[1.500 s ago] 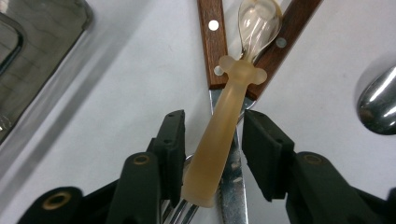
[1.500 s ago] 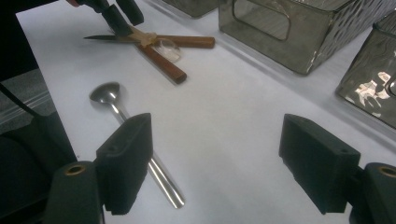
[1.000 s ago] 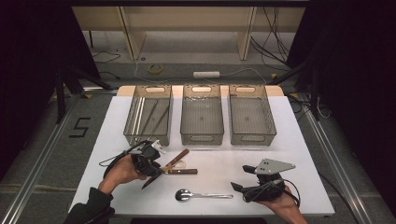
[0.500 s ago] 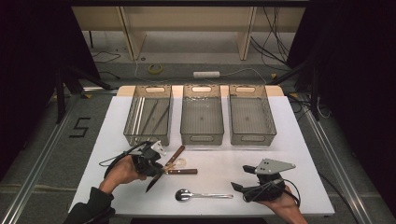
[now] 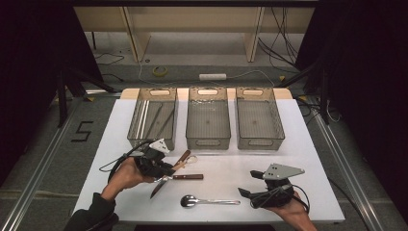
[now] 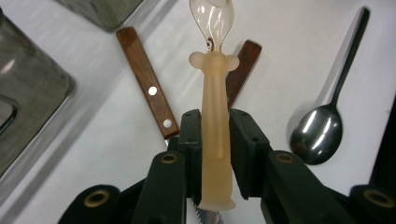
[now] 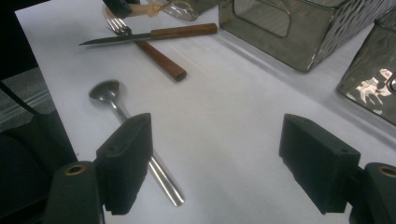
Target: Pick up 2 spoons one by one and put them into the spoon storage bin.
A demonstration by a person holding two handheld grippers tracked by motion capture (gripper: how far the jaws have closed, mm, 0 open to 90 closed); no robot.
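My left gripper point(image 5: 166, 167) point(image 6: 215, 140) is shut on the handle of a translucent peach plastic spoon point(image 6: 215, 116) point(image 5: 186, 160), whose clear bowl points away from me. Under it lie a wooden-handled knife point(image 5: 177, 178) point(image 6: 147, 91) and a wooden-handled fork point(image 5: 183, 156) point(image 6: 243, 63), crossing each other. A metal spoon point(image 5: 210, 201) point(image 6: 322, 126) lies near the table's front edge. My right gripper point(image 5: 246, 193) point(image 7: 219, 154) stands open low over the table, one jaw above the metal spoon's point(image 7: 108, 94) handle and nothing between its jaws. The right gripper view also shows the knife point(image 7: 154, 34) and fork point(image 7: 161, 60) farther off.
Three grey mesh bins stand in a row behind the cutlery: the left bin point(image 5: 139, 126) holds several long utensils, while the middle bin point(image 5: 208, 140) and right bin point(image 5: 258, 142) look bare. The white table point(image 5: 308, 159) ends close in front of both hands.
My left gripper has shifted slightly right and away from me with the plastic spoon. The right gripper and the metal spoon have stayed put.
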